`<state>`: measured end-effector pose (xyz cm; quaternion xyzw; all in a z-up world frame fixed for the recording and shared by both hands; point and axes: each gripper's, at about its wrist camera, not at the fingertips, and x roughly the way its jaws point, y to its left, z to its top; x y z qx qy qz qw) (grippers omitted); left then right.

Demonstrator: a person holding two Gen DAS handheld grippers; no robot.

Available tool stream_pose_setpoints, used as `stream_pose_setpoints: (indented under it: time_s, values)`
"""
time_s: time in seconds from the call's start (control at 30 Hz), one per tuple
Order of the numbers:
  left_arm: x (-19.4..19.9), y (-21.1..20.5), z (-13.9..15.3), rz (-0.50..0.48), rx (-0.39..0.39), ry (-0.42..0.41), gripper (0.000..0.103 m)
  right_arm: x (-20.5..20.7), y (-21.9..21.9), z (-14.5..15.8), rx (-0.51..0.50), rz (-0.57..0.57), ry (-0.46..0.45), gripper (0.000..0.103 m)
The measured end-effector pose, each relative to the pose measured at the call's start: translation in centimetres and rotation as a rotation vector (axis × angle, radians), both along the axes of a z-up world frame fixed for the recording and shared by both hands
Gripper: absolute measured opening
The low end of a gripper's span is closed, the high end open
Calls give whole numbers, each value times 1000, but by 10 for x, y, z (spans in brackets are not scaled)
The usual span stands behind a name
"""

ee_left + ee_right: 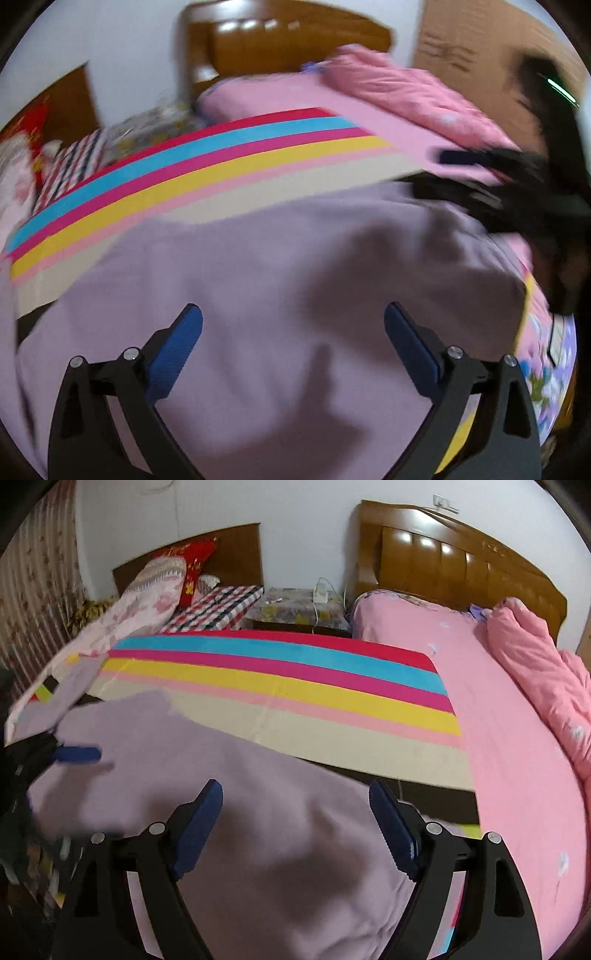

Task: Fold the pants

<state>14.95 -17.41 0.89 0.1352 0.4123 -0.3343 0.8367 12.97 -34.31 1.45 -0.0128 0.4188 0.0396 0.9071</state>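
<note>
Lilac pants [258, 266] lie spread on a striped blanket [207, 166] on the bed; they also fill the lower right wrist view [229, 775]. My left gripper [293, 325] is open and empty, hovering over the pants. My right gripper [295, 801] is open and empty above the pants near their right edge. The right gripper shows blurred at the right of the left wrist view [480, 173]. The left gripper's blue pad shows at the left of the right wrist view [79, 755].
A pink sheet [517, 757] covers the bed with a bunched pink quilt [535, 657] at the right. A wooden headboard [443, 554] stands behind. A nightstand [295, 609] and a second bed with pillows [159, 587] are at the back left.
</note>
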Motion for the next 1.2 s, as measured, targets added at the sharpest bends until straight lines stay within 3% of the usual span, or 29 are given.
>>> stream_pose_setpoints:
  time_s: [0.07, 0.13, 0.2, 0.23, 0.3, 0.4, 0.5, 0.57, 0.7, 0.8, 0.9, 0.97, 1.03, 1.1, 1.13, 1.2]
  values:
    - [-16, -11, -16, -66, 32, -50, 99, 15, -3, -16, -67, 15, 62, 79]
    - [-25, -25, -44, -131, 114, -45, 100, 33, -12, -39, -92, -11, 127, 79]
    - [-27, -20, -52, -147, 96, -42, 100, 48, -13, -61, -132, -13, 197, 81]
    - [-24, -18, -53, -149, 89, -33, 100, 54, -16, -60, -135, -8, 185, 81]
    - [-20, -14, -55, -152, 78, -15, 100, 56, -28, -48, -151, -104, 158, 81]
    - [-13, -8, -56, -149, 75, -12, 101, 52, -37, -27, -17, -123, 67, 80]
    - [-14, -12, -57, -148, 74, -12, 101, 57, -10, -44, -14, 55, 143, 82]
    - [-11, -14, -57, -148, 72, -11, 101, 65, -10, -61, -42, 45, 209, 87]
    - [-20, -16, -55, -142, 59, -12, 101, 61, -43, -39, -10, -179, 117, 83]
    - [-19, -6, -46, -132, 0, -17, 101, 34, -35, -13, 92, -109, 27, 83]
    - [-26, 22, -21, -59, -122, -61, 101, 8, -10, -15, 100, 13, 37, 87]
    - [-30, 65, 1, -11, -260, -82, 101, 8, -2, -37, 52, 69, 128, 87]
    - [-31, 118, 16, 85, -327, -103, 101, 7, 3, -51, -14, 70, 190, 86]
    - [-30, 188, 27, 239, -356, -142, 101, 10, 12, -36, -79, 48, 160, 86]
    - [-30, 218, 29, 313, -358, -150, 101, 14, 24, -19, -124, 61, 103, 86]
    - [-34, 299, 32, 532, -359, -176, 101, 16, 58, 13, -74, 159, 6, 86]
